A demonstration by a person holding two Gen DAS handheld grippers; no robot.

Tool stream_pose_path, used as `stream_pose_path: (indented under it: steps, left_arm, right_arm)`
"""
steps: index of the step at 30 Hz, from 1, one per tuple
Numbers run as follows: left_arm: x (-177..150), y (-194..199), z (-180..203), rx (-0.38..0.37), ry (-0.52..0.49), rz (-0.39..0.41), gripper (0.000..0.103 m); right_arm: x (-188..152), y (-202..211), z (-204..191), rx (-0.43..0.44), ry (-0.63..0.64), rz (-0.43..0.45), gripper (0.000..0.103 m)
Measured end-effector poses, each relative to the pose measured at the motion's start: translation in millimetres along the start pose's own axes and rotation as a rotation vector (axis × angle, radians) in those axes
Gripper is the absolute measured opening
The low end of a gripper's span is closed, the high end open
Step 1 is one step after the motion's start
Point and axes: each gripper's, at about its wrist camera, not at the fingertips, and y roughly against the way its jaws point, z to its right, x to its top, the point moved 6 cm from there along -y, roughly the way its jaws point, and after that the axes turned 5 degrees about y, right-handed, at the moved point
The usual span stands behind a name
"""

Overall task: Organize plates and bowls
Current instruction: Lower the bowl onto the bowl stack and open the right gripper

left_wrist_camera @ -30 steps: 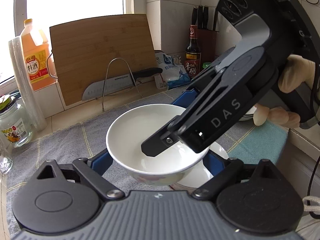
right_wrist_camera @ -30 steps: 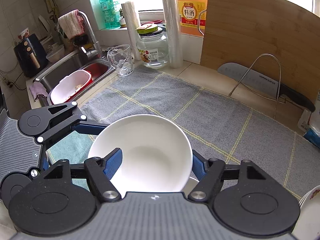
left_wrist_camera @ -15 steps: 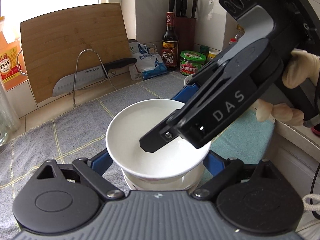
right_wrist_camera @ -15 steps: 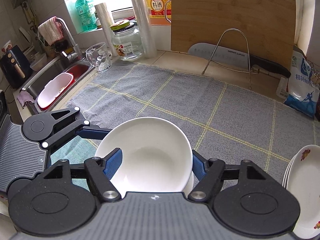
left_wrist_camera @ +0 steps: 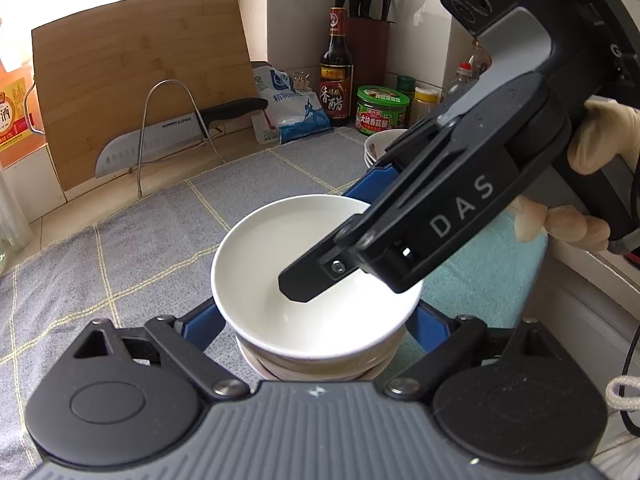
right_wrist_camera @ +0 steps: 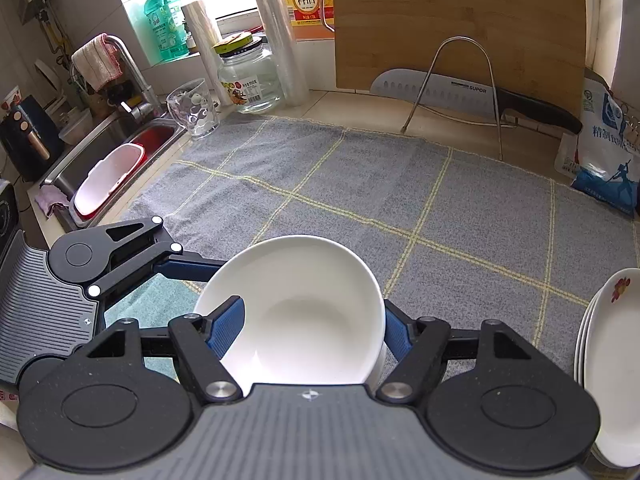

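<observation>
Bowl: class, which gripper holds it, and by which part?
Both. The left gripper clamps the bowl's outer sides; the right gripper pinches its wall, one finger inside, one outside.

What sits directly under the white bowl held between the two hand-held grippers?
Under the white bowl, the rims of more stacked bowls show. How many there are, and the cloth beneath them, is covered.

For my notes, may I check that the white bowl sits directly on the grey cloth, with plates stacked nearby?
Not quite: the white bowl sits on a stack of bowls, not directly on the grey cloth, as the left wrist view shows. Plates are stacked nearby.
</observation>
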Motion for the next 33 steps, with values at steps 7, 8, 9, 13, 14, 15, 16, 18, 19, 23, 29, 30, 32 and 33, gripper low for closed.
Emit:
stream_pose_path:
  steps: [7, 8, 9, 13, 14, 15, 16, 18, 19, 23, 29, 30, 32, 33]
  left_arm:
    - [-1, -4, 0, -0.007, -0.007, -0.011, 0.095]
    - [-1, -4, 0, -0.005, -0.01, -0.012, 0.095]
    - [-1, -5, 0, -0.005, -0.012, -0.011, 0.095]
    - [-1, -5, -1, -0.005, -0.013, -0.012, 0.095]
    - [-1, -5, -1, -0.003, -0.014, -0.013, 0.095]
    - [-2, -6, -1, -0.003, -0.015, -0.015, 0.096]
    - [-2, -6, -1, -0.005, -0.012, -0.015, 0.096]
    - [-1, -6, -1, -0.007, -0.01, -0.015, 0.096]
    - [-2, -7, -1, -0.008, -0.009, -0.016, 0.097]
    - [-2, -8, -1, -0.015, -0.006, -0.019, 0.099]
    - [-3, -7, -2, -0.033, -0.009, -0.019, 0.1]
    - [-4, -6, -2, -0.034, -0.015, -0.017, 0.1]
    - [-4, -2, -2, -0.036, -0.029, -0.012, 0.1]
    - [-4, 0, -3, -0.038, -0.036, -0.01, 0.1]
  right_arm:
    - [-3, -2, 2, 0.0, -0.011, -0.004, 0.077]
    - [-3, -2, 2, 0.0, -0.011, -0.004, 0.077]
    - [-3, -2, 2, -0.001, -0.011, -0.004, 0.077]
    - [-3, -3, 3, -0.002, -0.014, -0.002, 0.077]
    - [-3, -3, 3, -0.002, -0.013, -0.002, 0.077]
    - [-3, -4, 3, -0.002, -0.013, -0.002, 0.077]
    - [-3, -4, 3, -0.002, -0.015, -0.002, 0.077]
    - [-3, -4, 3, -0.002, -0.015, -0.002, 0.077]
    - [-3, -4, 3, -0.001, -0.017, -0.004, 0.077]
    - [-5, -7, 2, 0.004, -0.013, -0.013, 0.082]
    - [0, -3, -3, -0.001, 0.019, 0.008, 0.101]
    - [1, -1, -2, -0.012, 0.026, 0.015, 0.103]
    - [3, 3, -2, -0.023, 0.034, 0.029, 0.103]
    - [3, 6, -1, -0.033, 0.039, 0.037, 0.103]
